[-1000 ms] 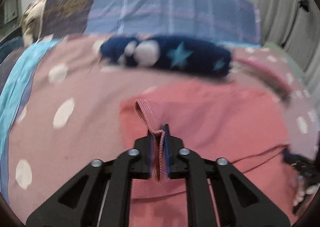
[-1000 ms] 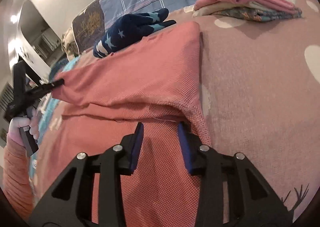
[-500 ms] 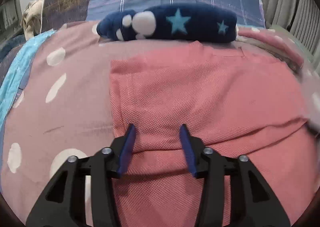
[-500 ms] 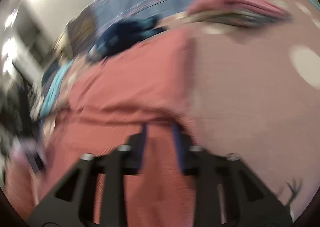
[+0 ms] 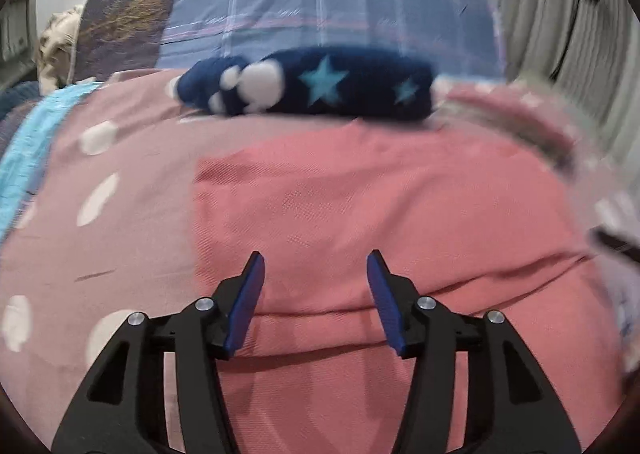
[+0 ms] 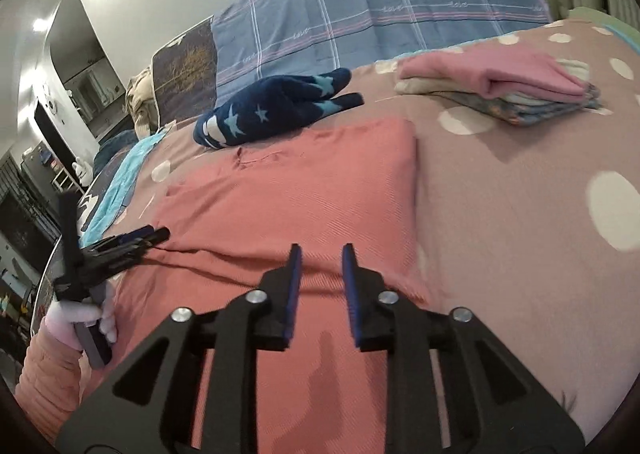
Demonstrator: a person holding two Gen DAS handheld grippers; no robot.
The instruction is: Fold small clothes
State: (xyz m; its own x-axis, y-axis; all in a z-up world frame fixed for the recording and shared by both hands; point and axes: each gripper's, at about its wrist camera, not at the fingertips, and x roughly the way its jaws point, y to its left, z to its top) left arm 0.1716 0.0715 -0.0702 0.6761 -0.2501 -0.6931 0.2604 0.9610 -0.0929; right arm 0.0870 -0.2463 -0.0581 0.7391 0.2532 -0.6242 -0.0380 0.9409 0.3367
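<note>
Both my grippers, left (image 5: 316, 274) and right (image 6: 319, 266), have just been opening with nothing between them, hovering over the near fold edge of the red shirt (image 6: 304, 190), lying crosswise on the bedspread (image 6: 520, 214) ahead.

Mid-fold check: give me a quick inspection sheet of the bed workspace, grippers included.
Surface: pink dotted bedspread, wrinkled.
Job's things: red garment lying flat with one fold laid over; navy star garment behind it, unfolded; folded stack far right.
Clutter: nothing seen.
Grippers: left gripper open, jaws just opening, nothing between them; right gripper open over the red garment, jaws just opening.
Cables: nothing seen.
Surroundings: plaid pillow at the head, curtain right.
</note>
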